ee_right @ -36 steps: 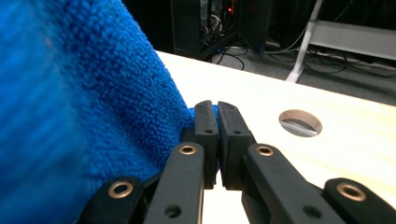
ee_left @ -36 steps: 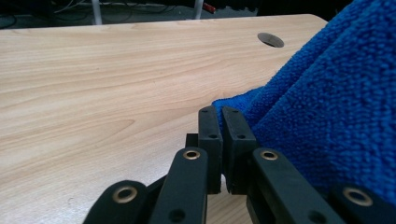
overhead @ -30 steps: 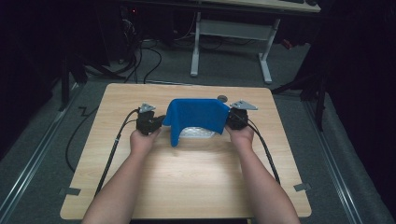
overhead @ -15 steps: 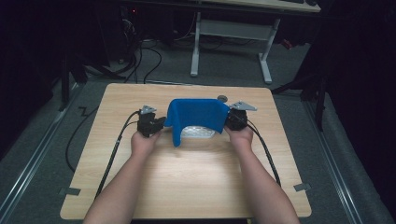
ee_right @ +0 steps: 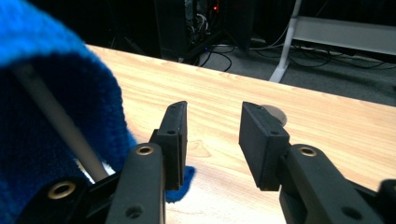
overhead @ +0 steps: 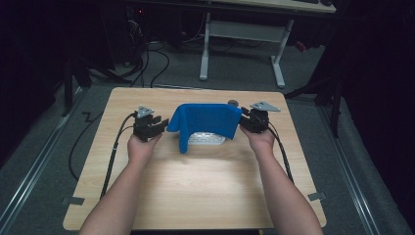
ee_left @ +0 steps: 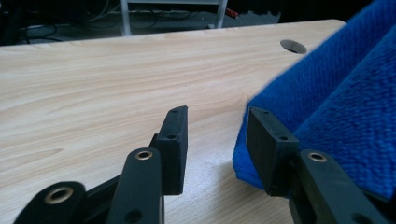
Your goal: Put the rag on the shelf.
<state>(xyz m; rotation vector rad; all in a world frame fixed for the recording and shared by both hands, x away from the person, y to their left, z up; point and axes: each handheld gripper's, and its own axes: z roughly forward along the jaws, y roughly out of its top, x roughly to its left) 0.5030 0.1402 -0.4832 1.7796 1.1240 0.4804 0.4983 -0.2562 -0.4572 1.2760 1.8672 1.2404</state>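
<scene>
A blue towel (overhead: 208, 122) hangs draped over a white rack (overhead: 205, 139) in the middle of the wooden table (overhead: 195, 196). My left gripper (overhead: 159, 125) sits at the towel's left edge. Its jaws have just been opening and stand open with nothing between them; the towel (ee_left: 336, 93) lies just outside the right-hand jaw of my left gripper (ee_left: 217, 140). My right gripper (overhead: 246, 120) is at the towel's right edge and has also just been opening. In the right gripper view my gripper (ee_right: 212, 140) is empty, with the towel (ee_right: 28, 154) and a white rod (ee_right: 56, 116) to its left.
A round hole (overhead: 233, 103) in the tabletop lies just behind the towel, near the far edge. Cables trail from both grippers off the table's sides. A white desk frame (overhead: 244, 44) and loose cables stand on the floor beyond.
Both grippers have opened and let go of the towel's ends, then lifted and drawn slightly away. The towel now hangs on its own over the rack.
</scene>
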